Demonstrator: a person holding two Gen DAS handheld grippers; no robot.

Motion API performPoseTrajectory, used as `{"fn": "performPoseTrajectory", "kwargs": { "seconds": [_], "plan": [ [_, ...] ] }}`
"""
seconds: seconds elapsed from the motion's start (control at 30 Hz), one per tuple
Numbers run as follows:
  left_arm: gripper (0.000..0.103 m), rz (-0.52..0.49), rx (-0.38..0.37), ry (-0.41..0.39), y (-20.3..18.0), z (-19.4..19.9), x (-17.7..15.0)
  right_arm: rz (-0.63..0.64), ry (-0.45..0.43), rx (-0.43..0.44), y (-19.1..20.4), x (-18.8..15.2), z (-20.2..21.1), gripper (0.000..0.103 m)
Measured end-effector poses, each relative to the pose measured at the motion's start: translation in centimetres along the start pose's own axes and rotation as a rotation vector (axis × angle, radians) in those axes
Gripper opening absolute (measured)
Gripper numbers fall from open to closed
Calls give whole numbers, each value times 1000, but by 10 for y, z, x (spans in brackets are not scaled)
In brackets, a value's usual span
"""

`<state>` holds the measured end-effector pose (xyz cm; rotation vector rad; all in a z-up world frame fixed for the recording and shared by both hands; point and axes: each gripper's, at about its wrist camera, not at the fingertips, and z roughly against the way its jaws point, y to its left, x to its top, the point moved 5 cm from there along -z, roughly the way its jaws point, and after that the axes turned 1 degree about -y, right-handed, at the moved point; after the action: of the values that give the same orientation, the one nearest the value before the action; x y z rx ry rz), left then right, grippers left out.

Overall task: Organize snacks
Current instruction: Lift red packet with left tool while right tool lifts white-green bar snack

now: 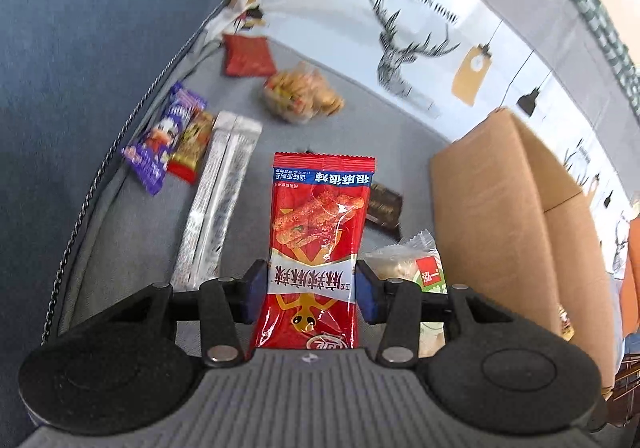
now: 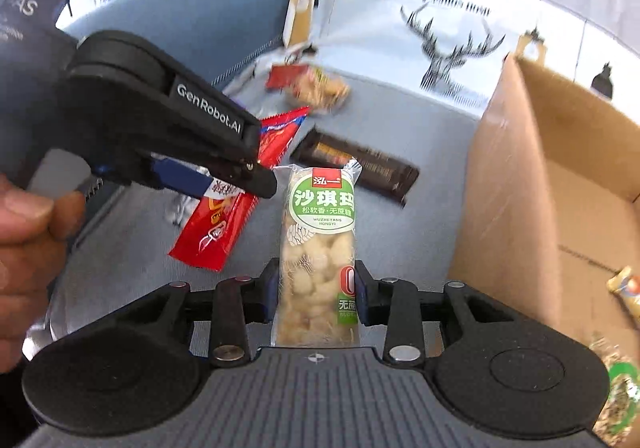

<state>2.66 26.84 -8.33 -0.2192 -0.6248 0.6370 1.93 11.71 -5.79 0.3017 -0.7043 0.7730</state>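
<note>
At the lower centre of the left wrist view, the left hand-held gripper (image 1: 311, 290) is clamped across the lower half of a red spicy-strip packet (image 1: 316, 248), whose long axis runs straight up the frame, sealed crimped end at the top. It looks light and floppy, glossy film that could slide (a hold across the flat faces near the middle, as here, seems the safest spot). Left of it on the grey surface lie a purple wrapper (image 1: 162, 143) and a long silver sachet (image 1: 218, 199), lengthwise up the frame; the cardboard box (image 1: 500, 232) stands at right. In the right wrist view, the right hand-held gripper (image 2: 316, 294) pinches a clear sachima bar (image 2: 320, 248) at lower centre, long axis vertical, label end up. It seems soft and crumbly, so gentle pressure on its sides suits it. The box's open mouth sits to the right.
</note>
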Motion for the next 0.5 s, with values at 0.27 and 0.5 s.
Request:
{"fn": "performPoseTrajectory", "kwargs": {
  "seconds": [0.27,0.5],
  "plan": [
    [50,-16,-28,-122,-17,29,12,46,-89,-57,-10,25,33,38],
    [50,-49,-69,-245,-41,56,19,93,-265,-113,-48,56,83,38]
  ]
}}
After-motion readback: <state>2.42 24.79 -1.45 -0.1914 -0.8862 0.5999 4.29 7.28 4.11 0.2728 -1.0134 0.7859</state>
